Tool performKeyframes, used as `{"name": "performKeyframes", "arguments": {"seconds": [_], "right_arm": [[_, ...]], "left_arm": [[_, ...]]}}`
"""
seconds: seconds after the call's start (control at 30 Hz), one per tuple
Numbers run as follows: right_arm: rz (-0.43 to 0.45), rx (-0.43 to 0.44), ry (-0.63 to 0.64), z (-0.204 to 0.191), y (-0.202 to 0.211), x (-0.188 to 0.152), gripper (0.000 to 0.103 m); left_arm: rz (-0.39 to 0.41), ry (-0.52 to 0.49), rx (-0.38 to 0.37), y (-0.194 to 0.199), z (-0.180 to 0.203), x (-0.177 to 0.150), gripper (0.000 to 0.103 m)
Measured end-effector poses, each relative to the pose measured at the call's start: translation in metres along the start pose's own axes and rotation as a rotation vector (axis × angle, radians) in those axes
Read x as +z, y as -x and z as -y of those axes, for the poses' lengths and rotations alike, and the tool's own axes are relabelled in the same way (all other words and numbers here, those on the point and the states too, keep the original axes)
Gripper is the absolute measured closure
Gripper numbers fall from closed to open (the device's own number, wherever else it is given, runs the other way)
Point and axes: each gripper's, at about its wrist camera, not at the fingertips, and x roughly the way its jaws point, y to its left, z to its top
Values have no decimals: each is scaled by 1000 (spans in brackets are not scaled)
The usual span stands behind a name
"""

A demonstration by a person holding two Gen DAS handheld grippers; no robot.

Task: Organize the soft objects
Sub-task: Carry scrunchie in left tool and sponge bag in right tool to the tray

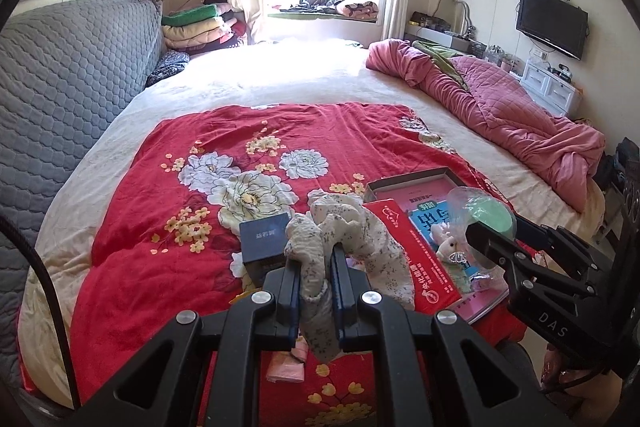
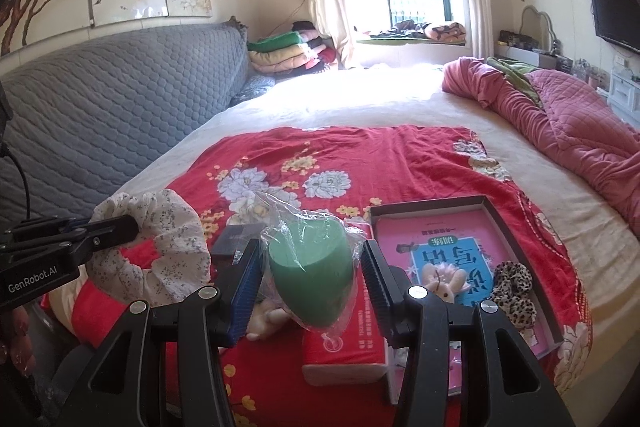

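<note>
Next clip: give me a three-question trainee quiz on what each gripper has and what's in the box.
1. True or false: the left gripper is shut on the floral scrunchie.
2. What does the right gripper hold? A) red book B) wrapped green sponge C) plush toy
3. Which scrunchie lies in the box?

Key: 1 true. 2 B, the sponge. 3 The leopard scrunchie.

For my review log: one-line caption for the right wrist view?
Right gripper holds a plastic-wrapped green sponge above the red floral blanket.
</note>
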Motion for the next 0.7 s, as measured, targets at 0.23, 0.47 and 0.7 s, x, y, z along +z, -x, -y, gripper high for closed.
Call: {"name": "performKeyframes", "arguments": {"seconds": [0.23,0.47,0.7], "right_arm": [[32,-64,-46,37,15,7,52],[77,-156,-87,77,36,11,52],[90,-219,-151,119,46,6,52]], "left_arm": [[2,-44,-47,-13,33,16,90],[-4,-97,-105,-32,74,28,90],[-48,-130,-172,-64,113,32,90]]}}
